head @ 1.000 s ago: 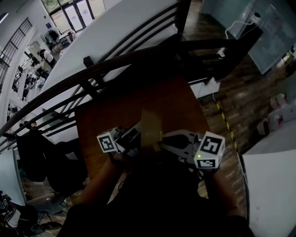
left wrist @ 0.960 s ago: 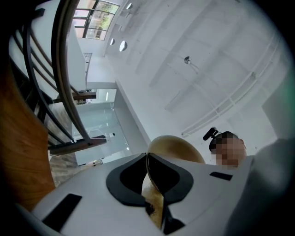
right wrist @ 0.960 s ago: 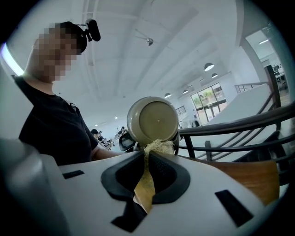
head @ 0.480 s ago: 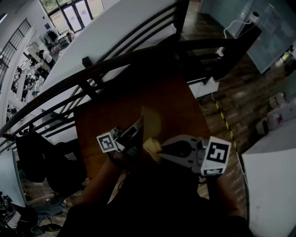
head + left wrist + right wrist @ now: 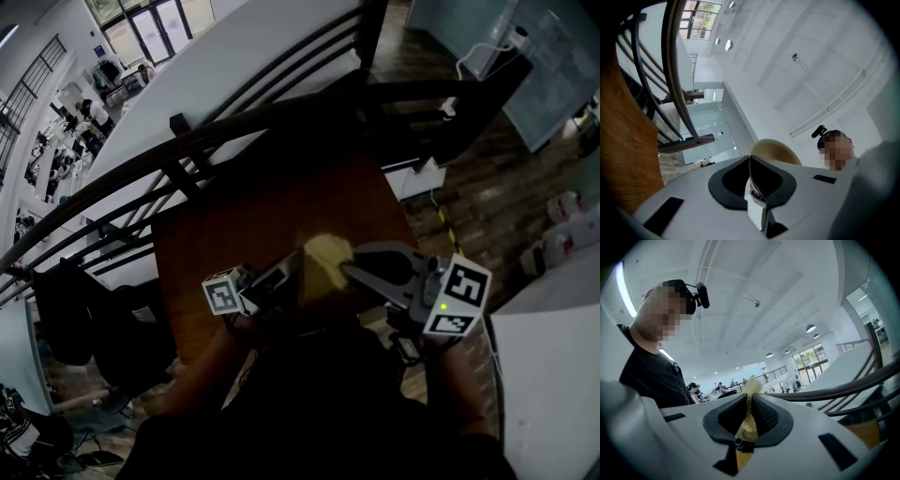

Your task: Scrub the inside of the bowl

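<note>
Now your L gripper (image 5: 751,160) is clamped tight on the thin rim of the bowl (image 5: 774,149), which it holds up above the brown table (image 5: 234,220). Your R gripper (image 5: 749,401) is closed on a yellow scrub pad (image 5: 751,384), w/ its tip near the L one.

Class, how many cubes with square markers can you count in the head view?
2. One cube is lower left, on the left gripper; the other lower right, on the right gripper. None looks hidden.
</note>
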Demonstrator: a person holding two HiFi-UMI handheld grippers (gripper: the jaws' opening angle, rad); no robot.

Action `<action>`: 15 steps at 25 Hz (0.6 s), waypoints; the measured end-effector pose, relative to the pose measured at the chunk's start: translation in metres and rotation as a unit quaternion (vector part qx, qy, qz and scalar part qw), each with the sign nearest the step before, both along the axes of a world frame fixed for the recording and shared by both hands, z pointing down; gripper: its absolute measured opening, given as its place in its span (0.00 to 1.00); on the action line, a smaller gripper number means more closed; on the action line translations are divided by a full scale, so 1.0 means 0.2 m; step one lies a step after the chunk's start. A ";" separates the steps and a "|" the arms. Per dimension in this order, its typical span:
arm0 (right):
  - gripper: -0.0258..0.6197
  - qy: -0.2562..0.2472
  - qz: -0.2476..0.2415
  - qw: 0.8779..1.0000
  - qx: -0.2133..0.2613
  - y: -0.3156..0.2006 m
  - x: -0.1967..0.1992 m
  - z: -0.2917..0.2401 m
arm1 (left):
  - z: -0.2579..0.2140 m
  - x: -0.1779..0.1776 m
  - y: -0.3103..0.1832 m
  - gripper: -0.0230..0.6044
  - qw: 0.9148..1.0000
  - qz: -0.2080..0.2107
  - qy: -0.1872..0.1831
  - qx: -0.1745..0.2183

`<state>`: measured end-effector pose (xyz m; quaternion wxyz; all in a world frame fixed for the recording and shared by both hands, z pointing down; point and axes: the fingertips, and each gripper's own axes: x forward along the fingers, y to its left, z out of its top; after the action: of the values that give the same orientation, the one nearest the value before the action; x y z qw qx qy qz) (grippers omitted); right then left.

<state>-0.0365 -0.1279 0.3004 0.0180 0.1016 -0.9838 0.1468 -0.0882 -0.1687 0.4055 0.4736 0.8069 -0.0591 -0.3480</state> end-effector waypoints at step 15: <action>0.10 0.029 0.010 0.997 -0.066 -0.06 -0.01 0.26 | -0.14 0.03 0.09 0.05 0.996 0.038 0.044 0.063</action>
<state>-0.0379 -0.1405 0.3517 0.0518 0.1138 -0.9700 0.2083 -0.0825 -0.1510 0.3779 0.4368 0.8209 0.0148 -0.3676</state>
